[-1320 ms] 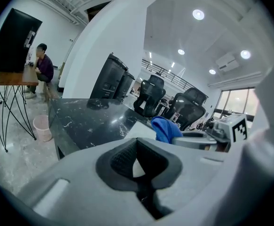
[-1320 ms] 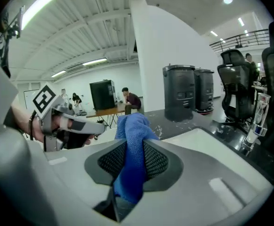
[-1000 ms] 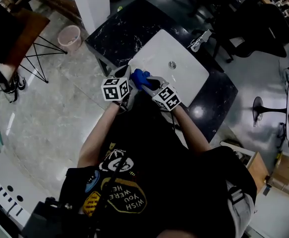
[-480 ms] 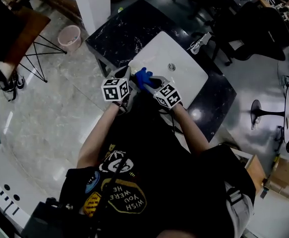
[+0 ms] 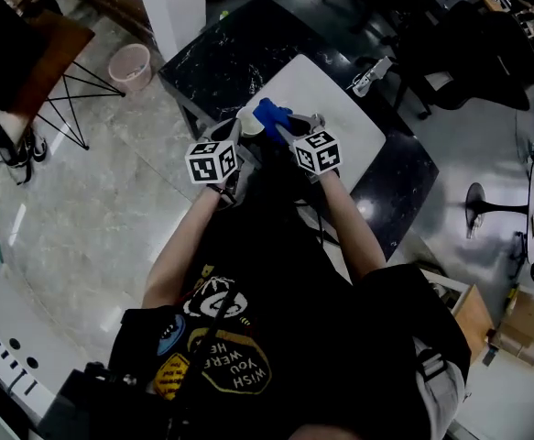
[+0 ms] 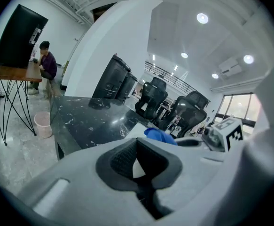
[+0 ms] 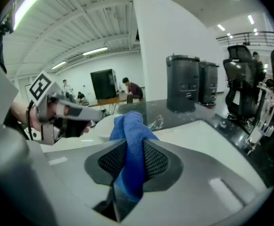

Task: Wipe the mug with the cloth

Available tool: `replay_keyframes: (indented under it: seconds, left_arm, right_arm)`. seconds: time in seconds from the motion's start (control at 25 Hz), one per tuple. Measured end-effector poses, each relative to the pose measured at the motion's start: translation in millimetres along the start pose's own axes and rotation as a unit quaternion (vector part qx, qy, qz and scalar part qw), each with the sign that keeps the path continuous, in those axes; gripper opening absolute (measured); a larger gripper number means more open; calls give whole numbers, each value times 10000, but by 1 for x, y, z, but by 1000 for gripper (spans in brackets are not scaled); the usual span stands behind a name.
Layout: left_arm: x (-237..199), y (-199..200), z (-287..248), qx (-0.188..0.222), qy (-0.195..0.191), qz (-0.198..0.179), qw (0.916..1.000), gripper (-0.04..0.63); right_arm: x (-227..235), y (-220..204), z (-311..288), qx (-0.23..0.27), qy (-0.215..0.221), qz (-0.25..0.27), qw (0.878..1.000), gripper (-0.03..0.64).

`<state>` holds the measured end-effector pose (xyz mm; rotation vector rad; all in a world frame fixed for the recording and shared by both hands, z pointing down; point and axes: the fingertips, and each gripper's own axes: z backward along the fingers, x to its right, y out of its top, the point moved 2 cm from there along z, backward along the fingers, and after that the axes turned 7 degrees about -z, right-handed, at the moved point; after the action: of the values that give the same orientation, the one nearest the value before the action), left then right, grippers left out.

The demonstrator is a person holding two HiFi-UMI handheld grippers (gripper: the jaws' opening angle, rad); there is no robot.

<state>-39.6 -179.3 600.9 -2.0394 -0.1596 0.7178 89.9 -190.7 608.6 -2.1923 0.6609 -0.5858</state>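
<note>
In the head view both grippers are held over the near edge of the white sink (image 5: 344, 99). The left gripper (image 5: 238, 134) is shut on a white mug (image 5: 250, 121), and a sliver of white mug (image 6: 137, 167) shows between its dark pads. My right gripper (image 5: 283, 128) is shut on a blue cloth (image 5: 270, 115) whose bunched end pokes out past the jaws. In the right gripper view the cloth (image 7: 131, 149) hangs through the jaws, close beside the mug (image 7: 97, 128) and the left gripper (image 7: 57, 111). Whether cloth and mug touch is hidden.
The sink is set in a black marble counter (image 5: 216, 58) with a faucet (image 5: 371, 74) at its far side. A white pillar (image 5: 170, 7), a pink bin (image 5: 129, 63) and a trestle table (image 5: 28, 58) stand at the left. Office chairs (image 5: 473, 53) stand beyond the counter.
The right gripper has carried the blue cloth up and away from me, further over the sink and level with the mug. The left gripper has stayed nearly still.
</note>
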Motion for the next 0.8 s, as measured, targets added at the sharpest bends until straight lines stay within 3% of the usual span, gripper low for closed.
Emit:
replay_keyframes:
  seconds: [0.12,0.28,0.36,0.48,0.6,0.68,0.8]
  left_arm:
    - [0,0,0,-5,17,10,10000,3]
    - [-1,0,1,-1,15,-2,10000,3]
    - [-1,1,1,-3,-7,8,10000,3]
    - [-2,2,1,15,-14,45,10000,3]
    - [-2,2,0,28,38,67,10000,3]
    - [-2,0,-1,23,44,74,10000,3]
    - [-2,-1,-2,20,8,109,9999,3]
  right_arm:
    - [-35,-39,-2,-426,528,282,9973,95]
    - [-63,-50,15,-279,920,598,9936,95]
    - [-42,-24,24,275,634,164,9975,95]
    - [3,19,26,937,-189,-517,9941,94]
    - [4,6,0,283,-290,-394,9984,95]
    - [-20,-22,-11,-255,-17,-128,9996,95]
    - [-56,-51,1,-528,441,295,9972,95]
